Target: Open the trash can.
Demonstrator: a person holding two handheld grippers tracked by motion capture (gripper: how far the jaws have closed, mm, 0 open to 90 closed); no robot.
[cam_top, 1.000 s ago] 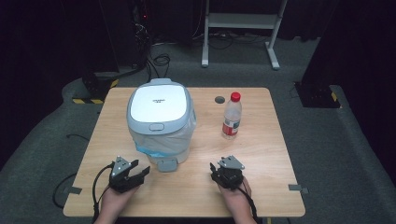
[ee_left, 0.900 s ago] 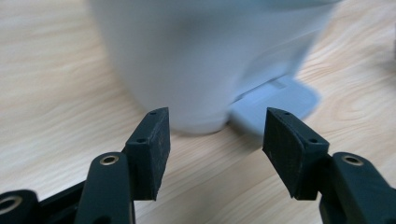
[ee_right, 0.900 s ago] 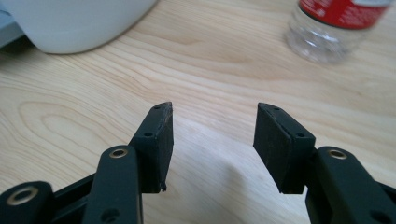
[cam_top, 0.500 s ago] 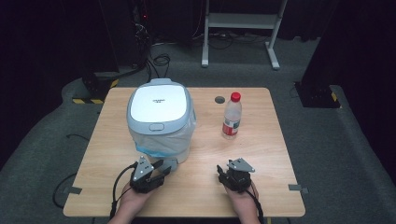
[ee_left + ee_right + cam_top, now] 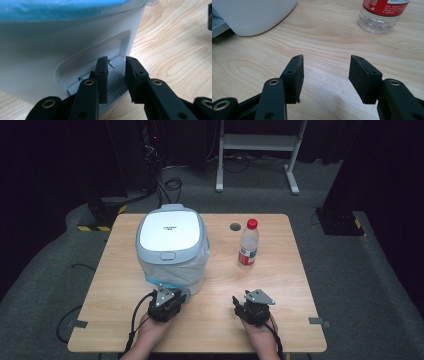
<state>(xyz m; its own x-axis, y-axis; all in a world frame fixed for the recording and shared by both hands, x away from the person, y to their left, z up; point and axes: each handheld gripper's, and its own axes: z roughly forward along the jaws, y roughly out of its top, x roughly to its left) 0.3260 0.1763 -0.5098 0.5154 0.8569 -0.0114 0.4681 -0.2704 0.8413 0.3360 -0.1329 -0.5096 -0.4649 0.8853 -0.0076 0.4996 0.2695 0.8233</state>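
The bin (image 5: 172, 251) is white with a pale grey-blue rim and a blue liner edge; its pedal (image 5: 113, 80) is grey, ribbed with fine lines; the bottle (image 5: 248, 245) is clear with red cap and label; the table (image 5: 290, 285) is light woodgrain; both grippers' jaws are black.

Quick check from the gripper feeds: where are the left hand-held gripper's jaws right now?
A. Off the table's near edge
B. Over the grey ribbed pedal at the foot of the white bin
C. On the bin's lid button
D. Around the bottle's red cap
B: the left hand-held gripper has its jaws, which have just been closing, over the grey ribbed pedal in the recess at the foot of the white bin, a gap between them.
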